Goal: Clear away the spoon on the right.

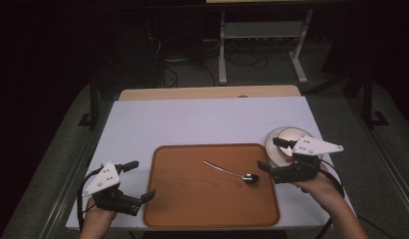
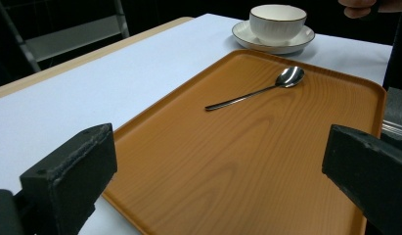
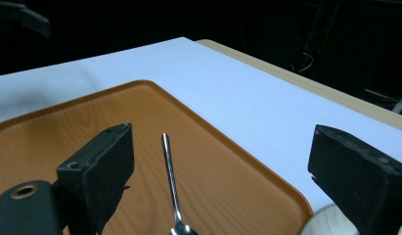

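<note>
- Right now the spoon [image 1: 231,172] lies flat on the tray [image 1: 192,209], right of middle, bowl end toward the right tongs [image 1: 270,154], handle angled up-left.
- Right tongs: wide open, holding nothing, just beside the spoon's bowl end; in the right gripper view the spoon handle [image 3: 170,181] runs up between the jaws.
- Left tongs [image 1: 138,179]: also wide open, empty, at the tray's left edge, well apart from the spoon.
- Handling guess: spoon is thin polished metal, so light, stiff and slippery; it sits low on the tray, hard to get under. Best hold looks like the narrow handle, pinched across its width near the bowl.
- Tray: smooth wood-grain brown, rounded corners, raised rim; spoon may skid on it.
- Cup [image 2: 278,23] on saucer [image 2: 247,34]: white glazed ceramic, ribbed cup wall, fragile, just off the tray's right side, on the white counter [image 1: 157,124].
</note>
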{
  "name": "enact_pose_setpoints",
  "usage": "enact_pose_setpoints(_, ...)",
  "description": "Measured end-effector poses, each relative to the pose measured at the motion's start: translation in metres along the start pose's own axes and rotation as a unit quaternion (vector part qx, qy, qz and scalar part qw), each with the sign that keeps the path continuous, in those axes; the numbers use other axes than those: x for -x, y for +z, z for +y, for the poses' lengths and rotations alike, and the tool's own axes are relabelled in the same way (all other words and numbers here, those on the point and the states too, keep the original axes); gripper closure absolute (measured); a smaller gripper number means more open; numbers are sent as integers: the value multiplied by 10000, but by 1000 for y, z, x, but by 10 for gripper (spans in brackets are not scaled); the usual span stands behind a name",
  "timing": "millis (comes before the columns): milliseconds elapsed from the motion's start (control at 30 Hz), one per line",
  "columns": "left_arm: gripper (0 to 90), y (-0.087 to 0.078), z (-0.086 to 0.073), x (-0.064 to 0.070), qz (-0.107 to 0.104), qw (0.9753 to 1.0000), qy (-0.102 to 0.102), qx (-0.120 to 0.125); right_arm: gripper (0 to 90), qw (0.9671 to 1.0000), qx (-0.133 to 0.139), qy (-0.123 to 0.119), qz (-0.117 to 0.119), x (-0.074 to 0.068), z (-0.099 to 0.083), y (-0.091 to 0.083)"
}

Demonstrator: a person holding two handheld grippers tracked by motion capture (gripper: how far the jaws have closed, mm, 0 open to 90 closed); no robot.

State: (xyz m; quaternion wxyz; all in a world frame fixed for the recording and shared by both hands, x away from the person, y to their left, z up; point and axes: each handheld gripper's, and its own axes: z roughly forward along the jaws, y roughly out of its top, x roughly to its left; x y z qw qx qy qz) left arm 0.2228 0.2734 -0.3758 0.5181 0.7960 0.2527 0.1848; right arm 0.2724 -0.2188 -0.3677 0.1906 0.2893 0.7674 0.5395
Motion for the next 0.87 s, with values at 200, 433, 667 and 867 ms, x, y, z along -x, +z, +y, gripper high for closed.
enact_pose_setpoints(200, 0, 0, 0, 0, 6, 10000, -5, 6, 90, 9998, 62, 148, -119, 5, -9, -15)
enact_pose_setpoints(433, 0, 0, 0, 0, 12, 10000, -1, -12, 90, 9995, 8, 279, -143, 6, -21, -25)
enact_pose_setpoints(667, 0, 0, 0, 0, 9, 10000, 1, 13, 90, 9996, -103, 238, -75, 6, -23, -20)
enact_pose_setpoints(867, 0, 0, 0, 1, 5, 10000, 27, -7, 90, 9996, -121, 217, -99, 6, -24, -20)
